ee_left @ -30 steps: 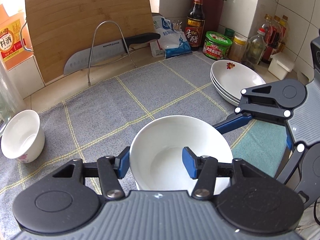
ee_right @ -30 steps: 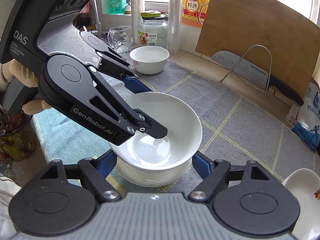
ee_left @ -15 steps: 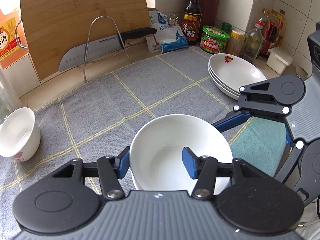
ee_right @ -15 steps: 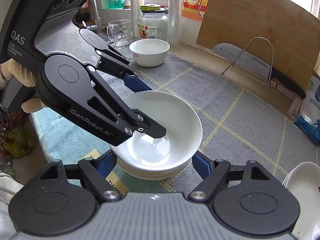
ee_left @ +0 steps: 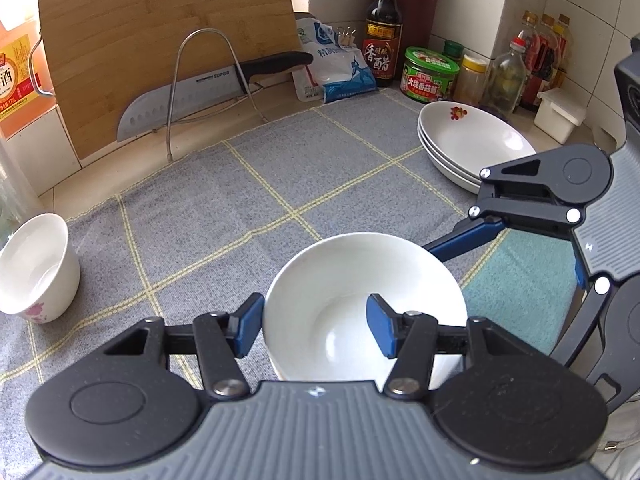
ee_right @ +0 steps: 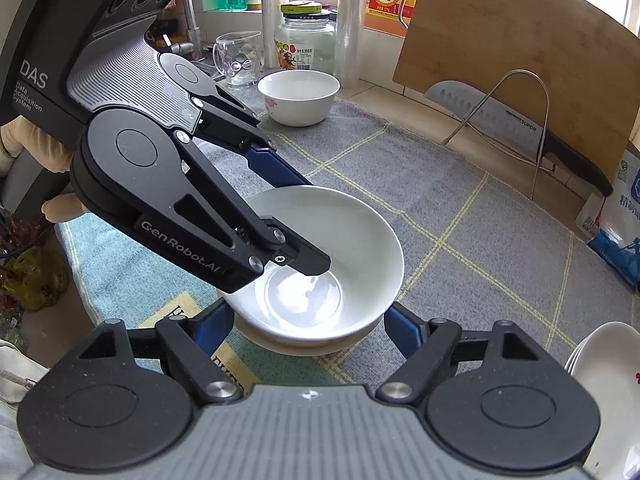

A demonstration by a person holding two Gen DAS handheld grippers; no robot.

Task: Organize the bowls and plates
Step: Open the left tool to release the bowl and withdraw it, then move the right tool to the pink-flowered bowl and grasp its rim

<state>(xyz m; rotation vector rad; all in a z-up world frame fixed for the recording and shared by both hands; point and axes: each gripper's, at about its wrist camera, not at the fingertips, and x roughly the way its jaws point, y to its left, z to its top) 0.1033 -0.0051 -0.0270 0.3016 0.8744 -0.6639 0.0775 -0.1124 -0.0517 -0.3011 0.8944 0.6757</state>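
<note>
**Both grippers around the stacked white bowls on the grey mat**

The counter is covered by a grey checked mat (ee_left: 248, 200), with a cutting board (ee_left: 160, 40) and a knife (ee_left: 192, 92) leaning at the tiled wall beyond the fingers.

The left gripper (ee_left: 316, 328) is open wide; one finger is outside the rim of the white bowl (ee_left: 360, 300), the other inside it, neither pressing. This view shows the stack of plates (ee_left: 472, 144) ahead to the right and a small bowl (ee_left: 32, 268) far left.

Only the right wrist view shows that the white bowl (ee_right: 332, 264) sits in another bowl. The right gripper (ee_right: 308, 328) is open, its fingers on both sides of this stack without touching. A glass mug (ee_right: 236, 58) and jar (ee_right: 306, 42) stand behind.
</note>
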